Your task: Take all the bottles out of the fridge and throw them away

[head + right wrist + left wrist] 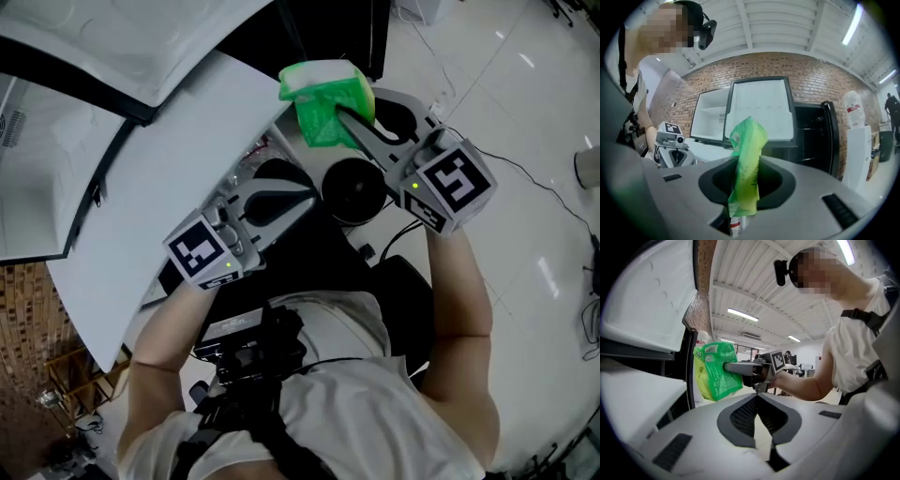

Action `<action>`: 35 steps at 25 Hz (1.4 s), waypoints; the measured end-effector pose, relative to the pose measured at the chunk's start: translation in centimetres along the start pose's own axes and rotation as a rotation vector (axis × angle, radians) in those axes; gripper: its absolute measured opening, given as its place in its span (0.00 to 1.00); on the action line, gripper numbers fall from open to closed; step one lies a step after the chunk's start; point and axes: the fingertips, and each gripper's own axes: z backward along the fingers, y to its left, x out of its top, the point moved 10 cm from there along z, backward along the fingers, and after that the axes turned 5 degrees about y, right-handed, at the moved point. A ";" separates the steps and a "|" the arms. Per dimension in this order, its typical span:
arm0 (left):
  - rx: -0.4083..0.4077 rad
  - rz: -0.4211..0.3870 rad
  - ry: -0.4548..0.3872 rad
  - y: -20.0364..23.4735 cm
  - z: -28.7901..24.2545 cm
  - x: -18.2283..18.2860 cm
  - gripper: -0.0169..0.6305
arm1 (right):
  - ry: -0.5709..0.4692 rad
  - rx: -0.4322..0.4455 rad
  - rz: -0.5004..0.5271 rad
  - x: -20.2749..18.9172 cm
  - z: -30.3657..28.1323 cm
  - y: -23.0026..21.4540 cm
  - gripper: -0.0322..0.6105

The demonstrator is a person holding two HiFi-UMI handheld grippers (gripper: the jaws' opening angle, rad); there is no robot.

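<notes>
Fridge (761, 108): stands against the brick wall with its white doors swung open. In the head view the doors fill 9 to 11 o'clock. In the right gripper view the dark interior is at 3 o'clock of the doors, and no bottle can be made out inside.
Left gripper (298, 194): at 9 o'clock of the head view's centre and pointing toward 1 o'clock. Its fingers are closed together with nothing between them, and it is clear of the fridge.
Dark round thing (354, 190): low down between the two grippers. Whether it is a bin I cannot tell.
Green packet (323, 101): at 12 o'clock in the head view, out of the fridge and in the air. It is crinkled and soft-looking, with a white and red bit showing at its lower end. Whether it wraps a bottle I cannot tell.
Right gripper (349, 122): at 2 o'clock, pointing toward 10 o'clock. Its fingers are clamped on the green packet, which stands up between them.
Step in hand: judged as carrying one item away from the fridge toward disposal, with the left gripper free.
Next move: probably find the bin, bring the packet over its mouth, and only then part the fingers. The soft wrapper may cling or slip. After that, return to the fridge for the bottles.
</notes>
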 end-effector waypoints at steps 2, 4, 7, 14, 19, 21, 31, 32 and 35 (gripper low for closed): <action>-0.021 0.015 0.016 0.4 -1.7 -1.7 0.03 | 0.006 -0.055 -0.055 -2.6 0.6 -1.0 0.19; -0.044 0.035 0.038 0.8 -3.6 -3.4 0.03 | 0.000 -0.118 -0.099 -5.8 0.8 -1.5 0.19; -0.083 0.040 0.103 0.7 -6.4 -5.3 0.03 | 0.028 -0.176 -0.163 -11.2 1.1 -1.9 0.19; -0.113 0.068 0.172 1.0 -10.1 -7.3 0.03 | 0.245 -0.174 -0.358 -20.6 1.4 -3.4 0.19; -0.121 0.091 0.235 1.8 -11.6 -8.7 0.03 | 0.433 -0.170 -0.293 -26.9 0.5 -3.6 0.19; -0.131 0.110 0.254 1.6 -11.9 -9.0 0.03 | 0.530 -0.133 -0.220 -29.2 0.0 -2.8 0.19; -0.132 0.141 0.278 2.1 -11.7 -10.1 0.03 | 0.804 0.026 -0.183 -39.0 -2.6 -1.1 0.19; -0.130 0.139 0.282 2.2 -11.7 -10.2 0.03 | 0.828 0.034 -0.173 -39.8 -2.9 -1.2 0.19; -0.116 0.132 0.303 2.6 -11.5 -10.4 0.03 | 0.899 0.048 -0.181 -42.1 -3.3 -1.3 0.20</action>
